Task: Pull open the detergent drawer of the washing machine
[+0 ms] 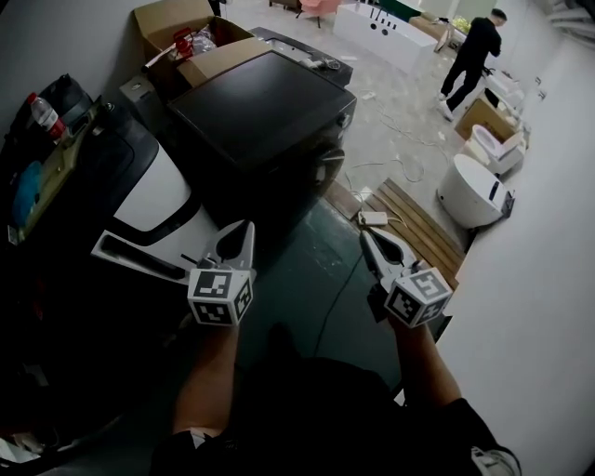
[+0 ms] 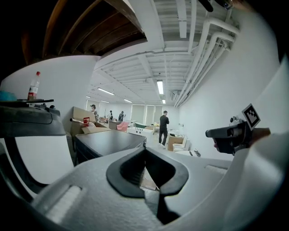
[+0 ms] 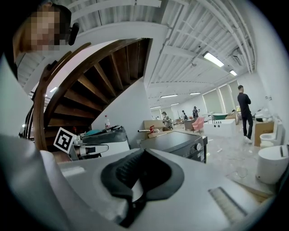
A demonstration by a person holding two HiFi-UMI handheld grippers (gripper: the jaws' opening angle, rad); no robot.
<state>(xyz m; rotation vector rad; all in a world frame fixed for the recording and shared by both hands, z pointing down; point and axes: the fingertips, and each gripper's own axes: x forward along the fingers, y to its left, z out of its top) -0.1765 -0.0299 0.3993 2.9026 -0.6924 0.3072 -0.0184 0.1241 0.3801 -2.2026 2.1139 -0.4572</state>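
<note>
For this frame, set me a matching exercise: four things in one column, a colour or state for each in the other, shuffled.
Things:
1. washing machine
2. cardboard box
3. bottle
4. left gripper

Colour or state:
A. jaws shut, nothing between them
B. red cap
C. flaps open, behind the machine
D. dark top

Pairs: 1-D, 2-C, 3-B, 4-A

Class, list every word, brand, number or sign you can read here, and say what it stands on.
None can be read.
Cubes on the left gripper and right gripper: square black-and-white marker patterns, no letters.
Label on the bottle: too small.
Panel of the washing machine: too blurred.
</note>
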